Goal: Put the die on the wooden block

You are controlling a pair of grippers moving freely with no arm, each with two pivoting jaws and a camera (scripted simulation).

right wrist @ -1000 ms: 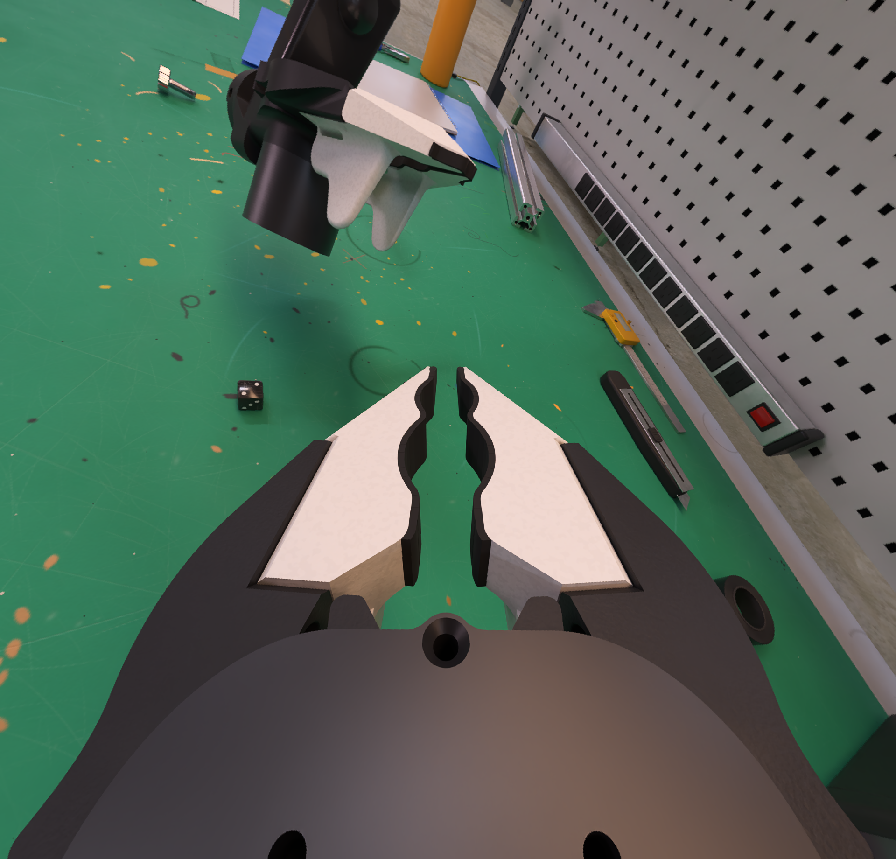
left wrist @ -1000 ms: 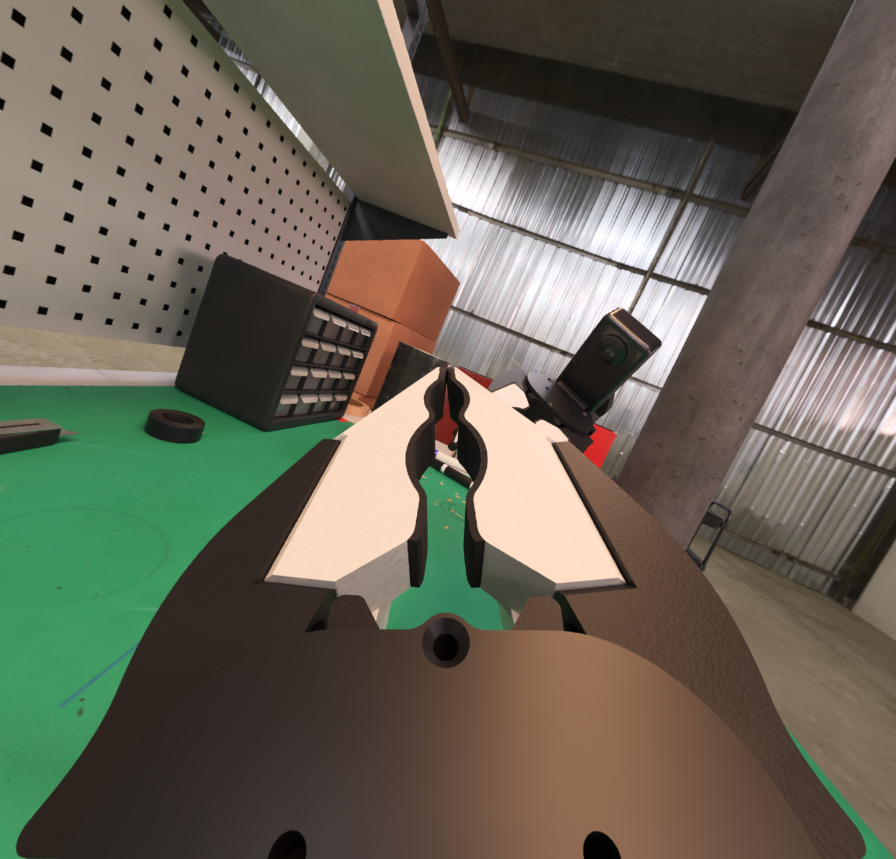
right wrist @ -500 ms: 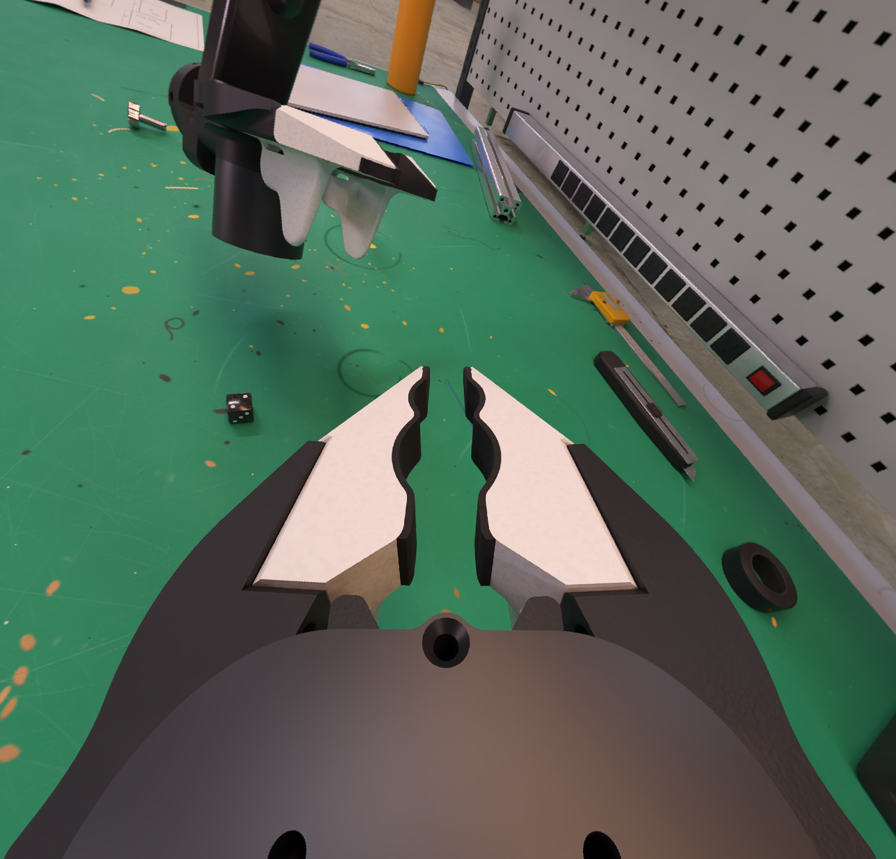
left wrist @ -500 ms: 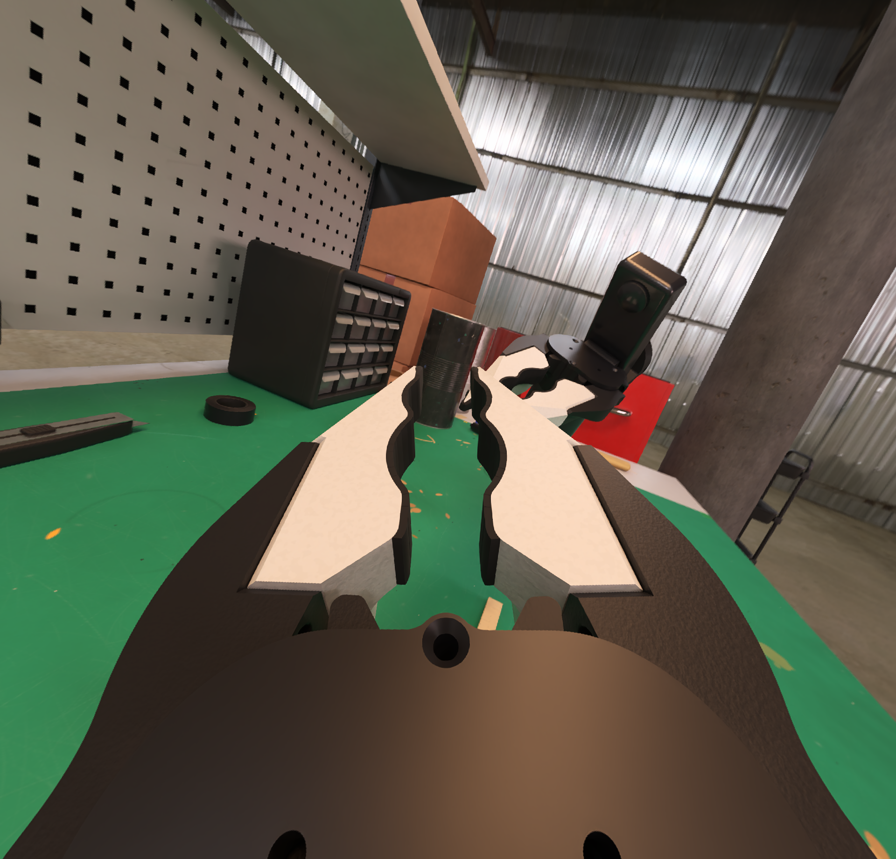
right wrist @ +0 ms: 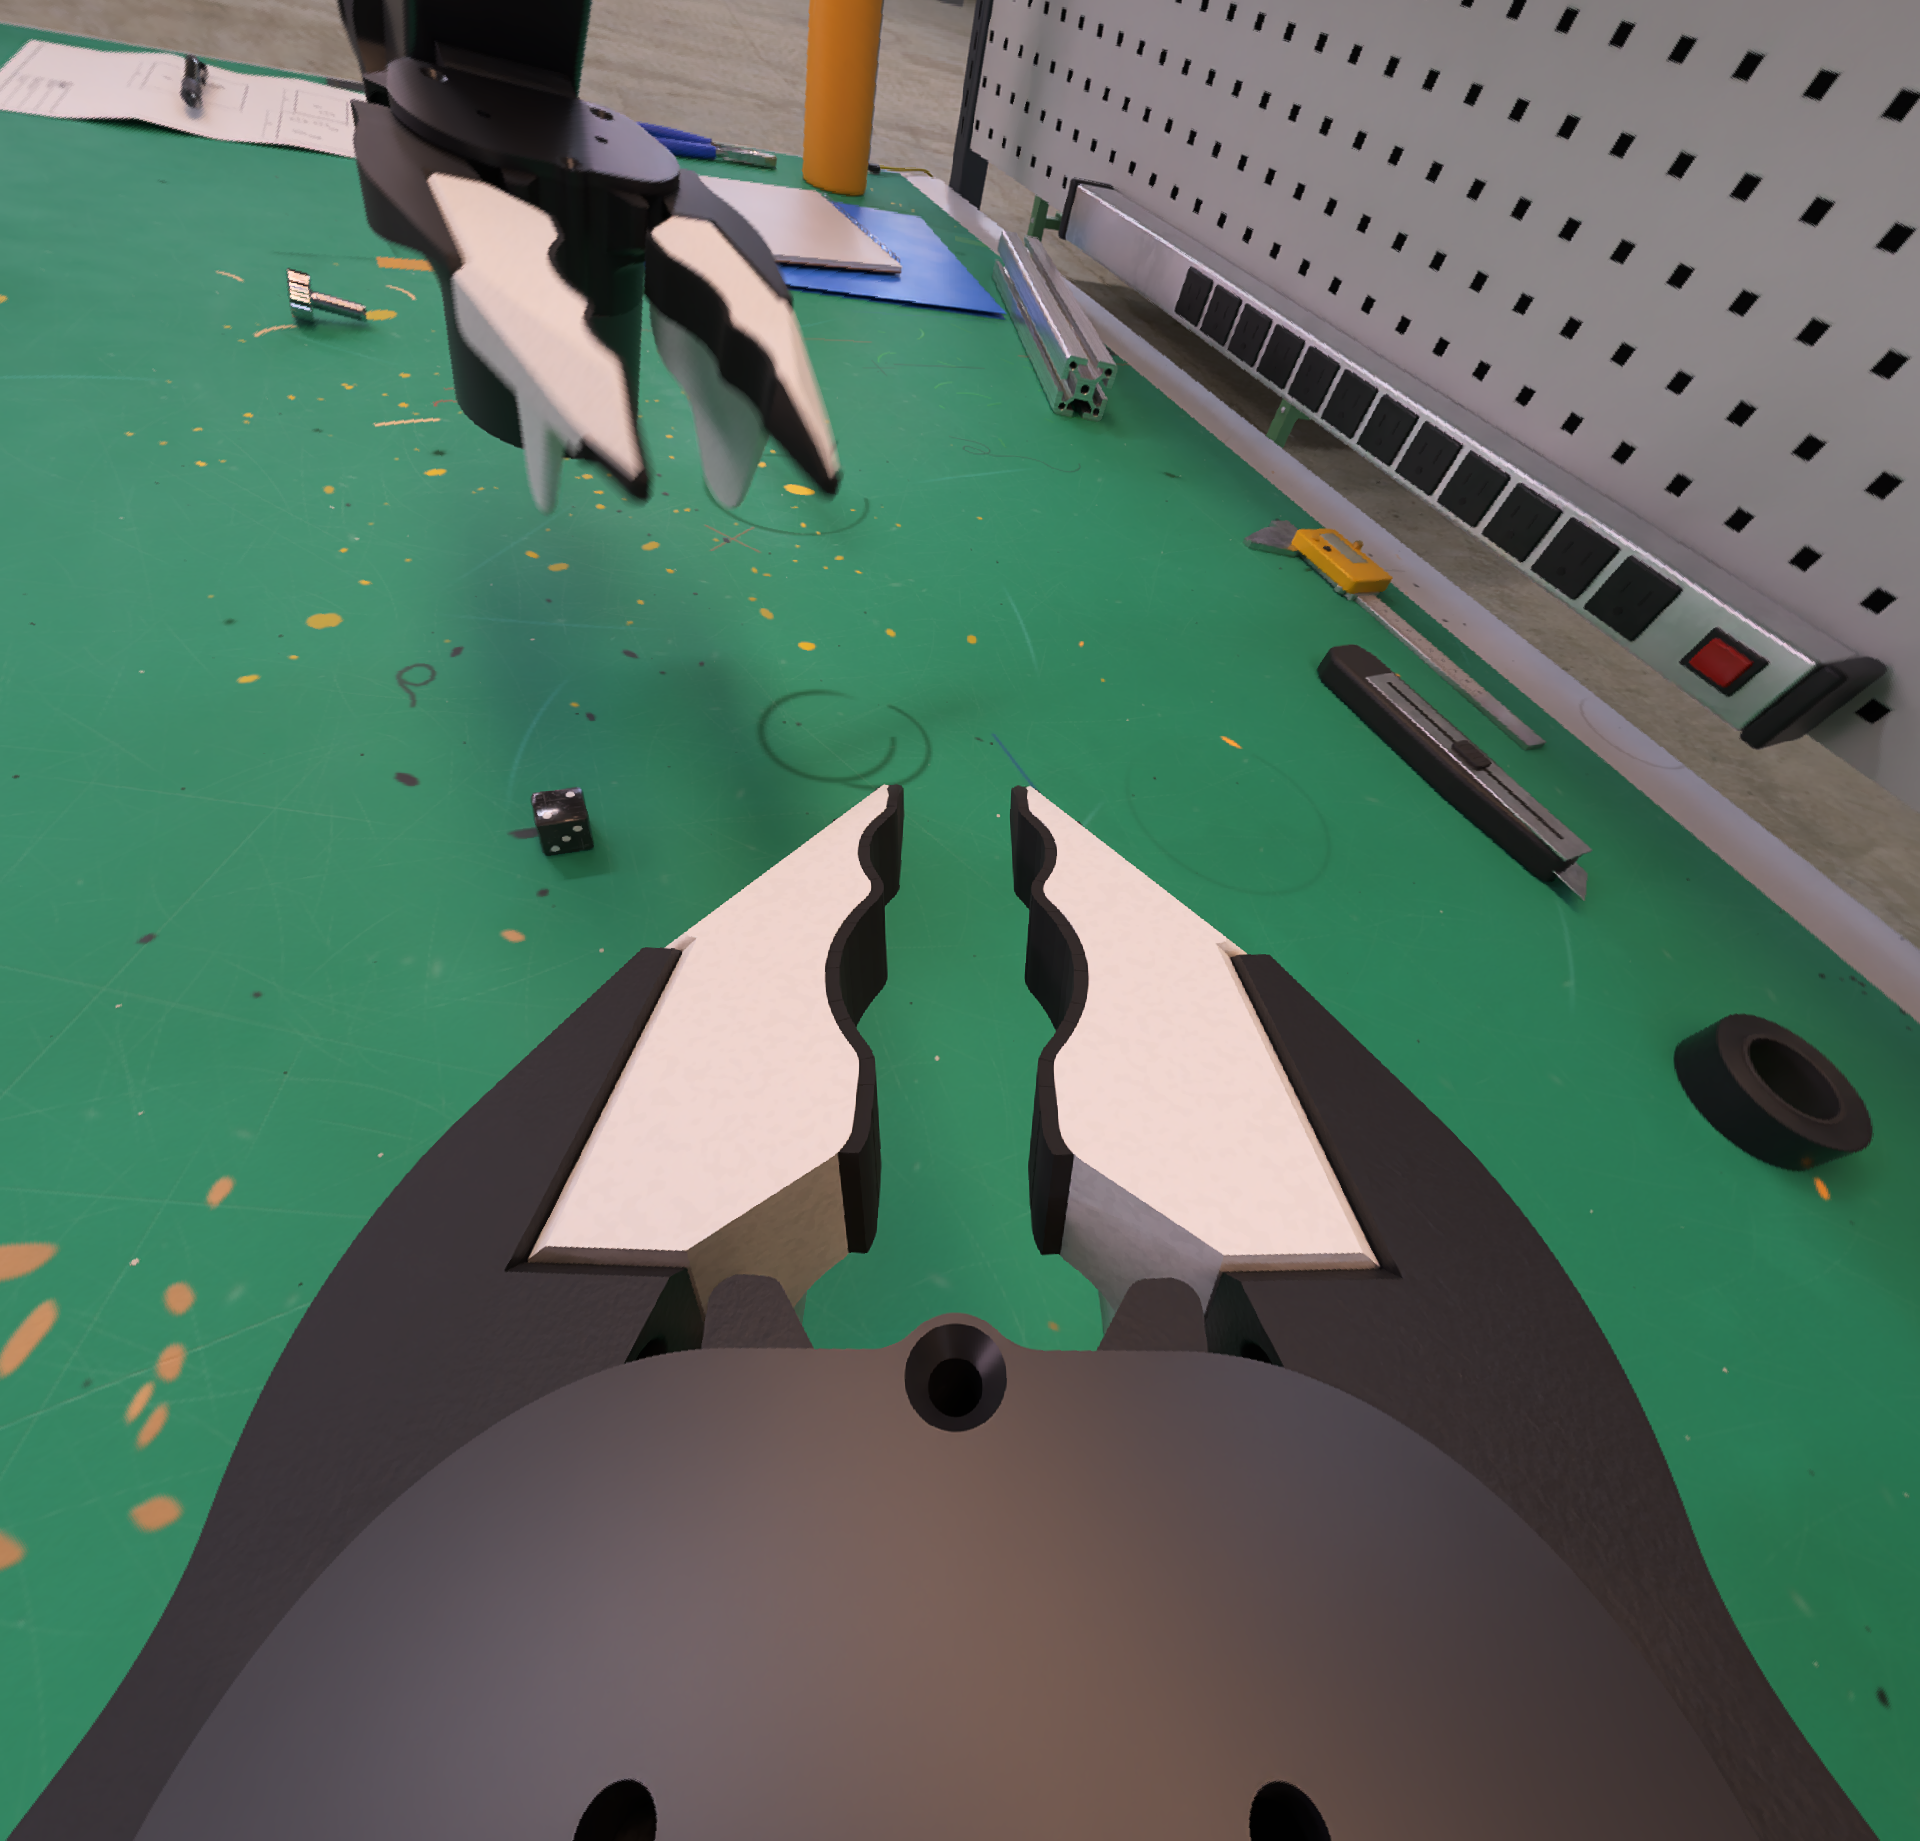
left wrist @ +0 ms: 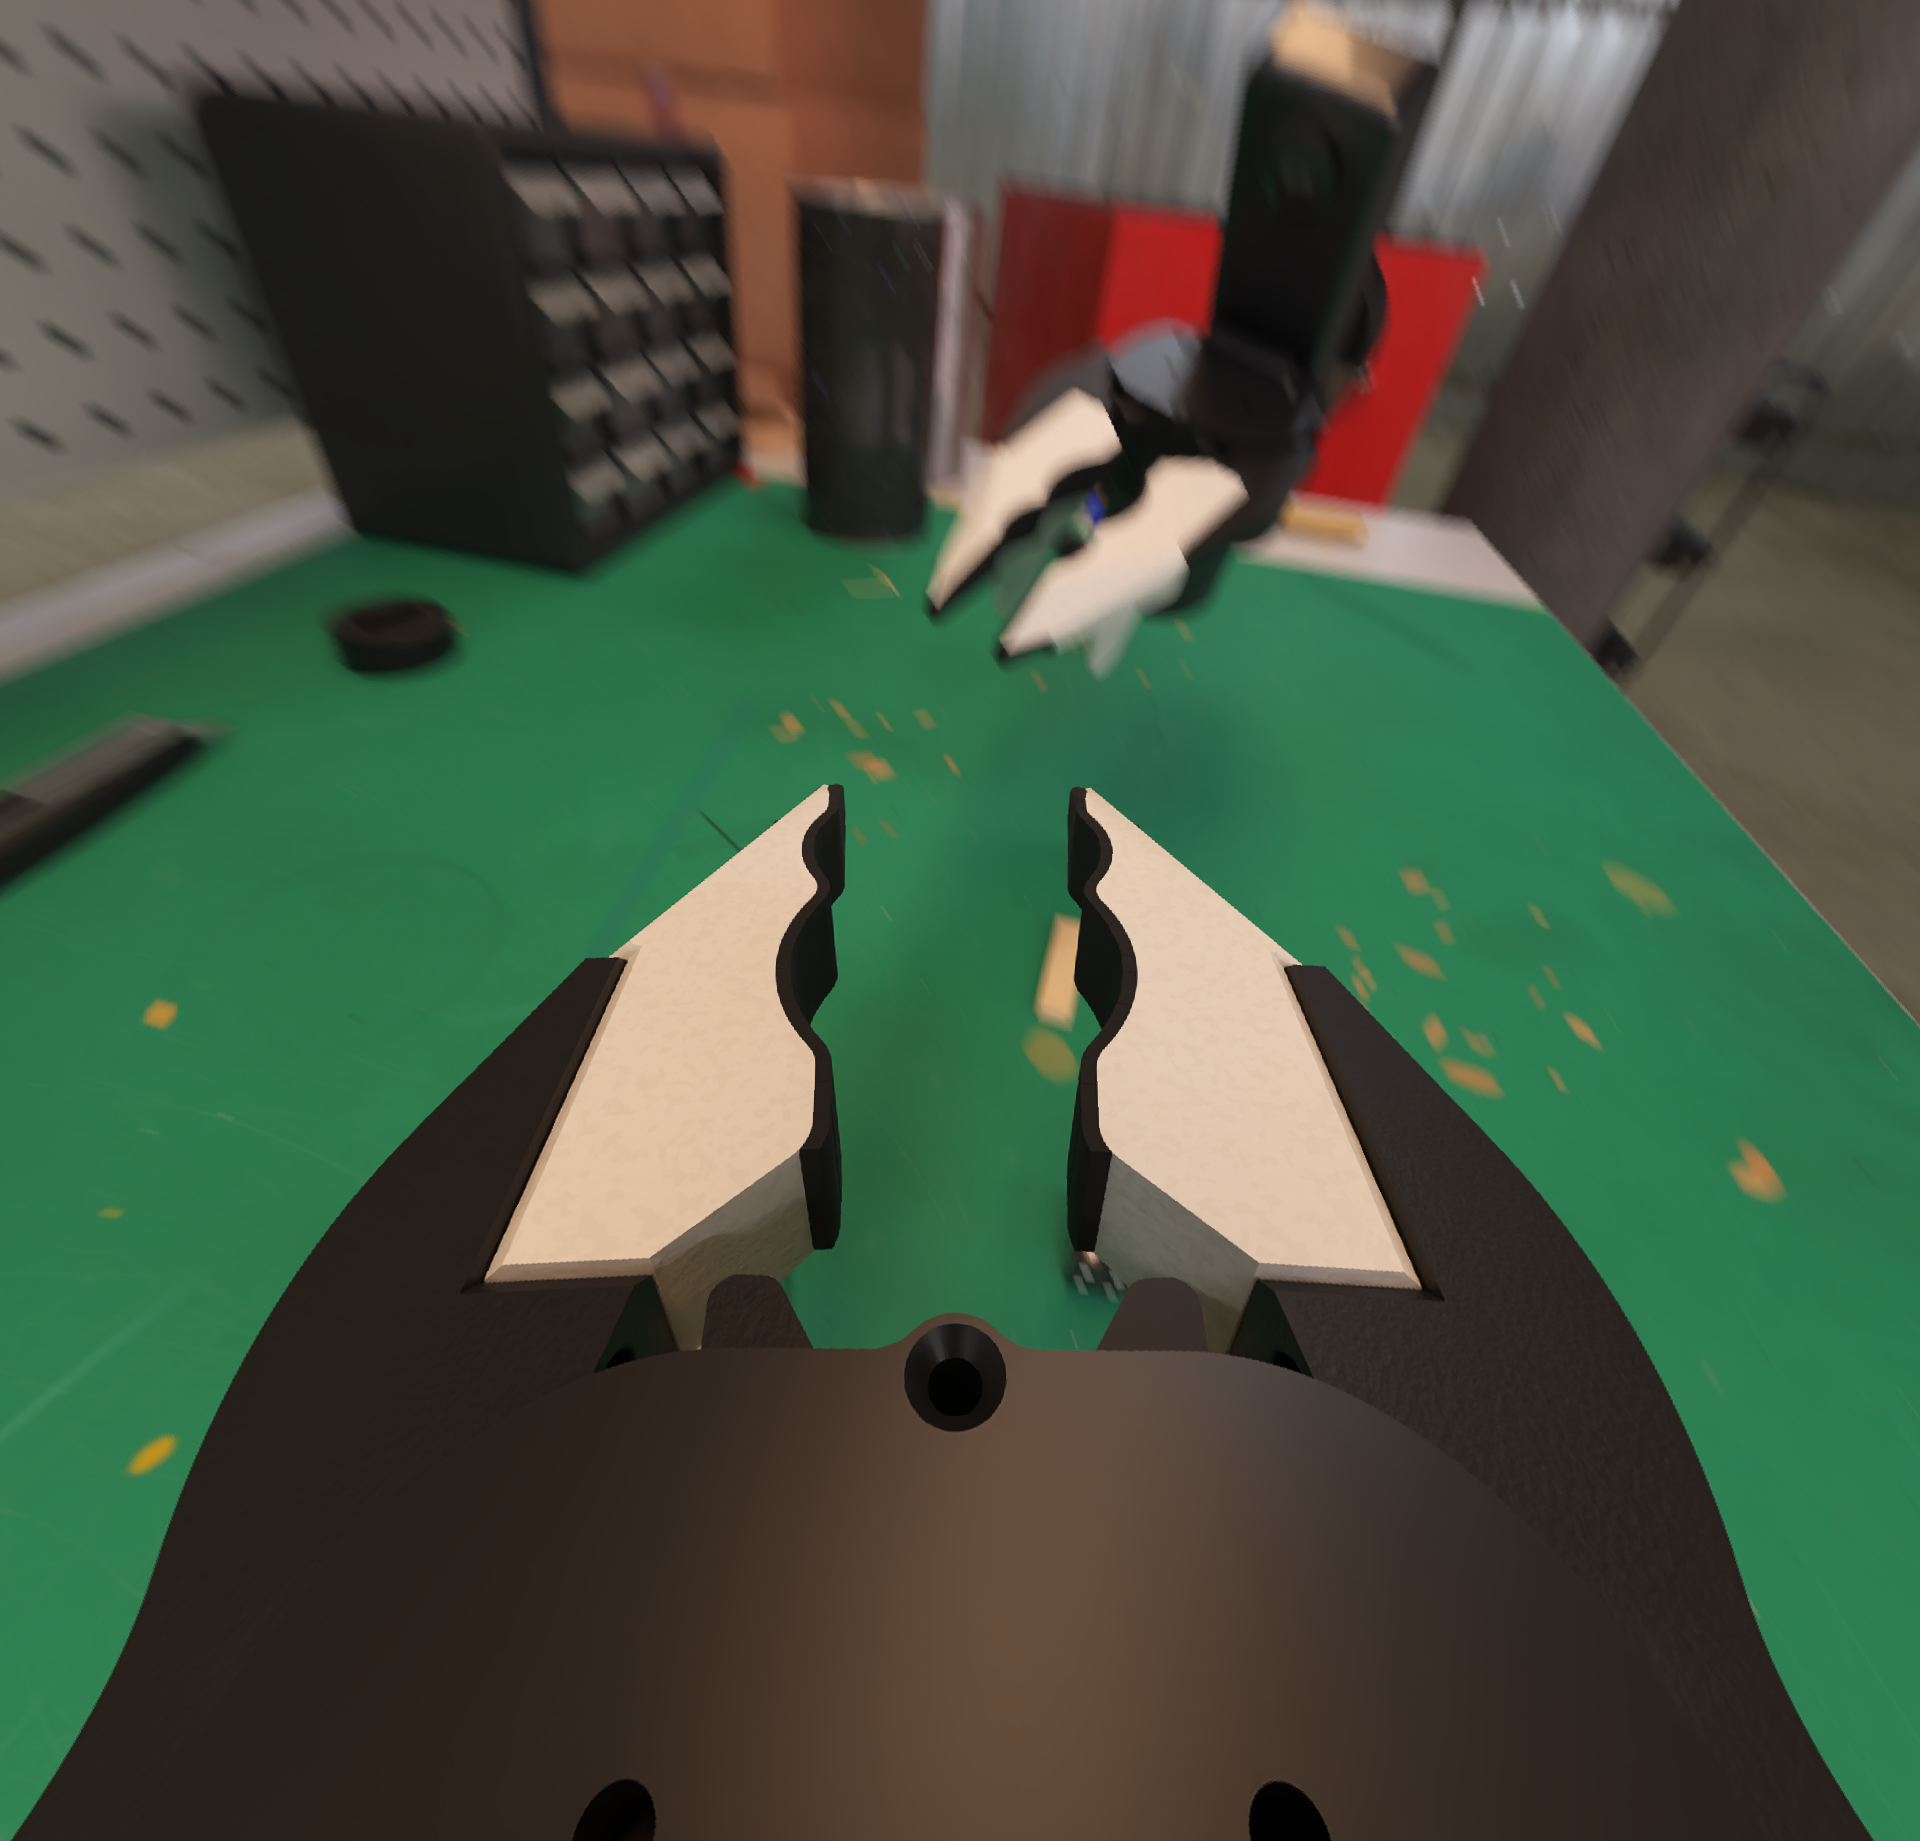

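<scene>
Glossy black die (right wrist: 562, 821); matt green mat (right wrist: 312, 1012), scratched, paint-flecked; brushed metal power strip (right wrist: 1455, 472); aluminium extrusion (right wrist: 1055, 331); matt black tape roll (right wrist: 1771, 1090); smooth orange bottle (right wrist: 844, 56).

Left gripper (left wrist: 954, 804) is showing a dark brown, textured, rounded shell, a round screw hole at centre and two cream-white wedge fingers (left wrist: 707, 1043) with black wavy inner pads. Right gripper (right wrist: 956, 804) is looking the same but with a greyer-brown shell, cream fingers (right wrist: 748, 1053) and black scalloped pads. Each is carrying a black boxy camera block on a black cylindrical handle.
</scene>
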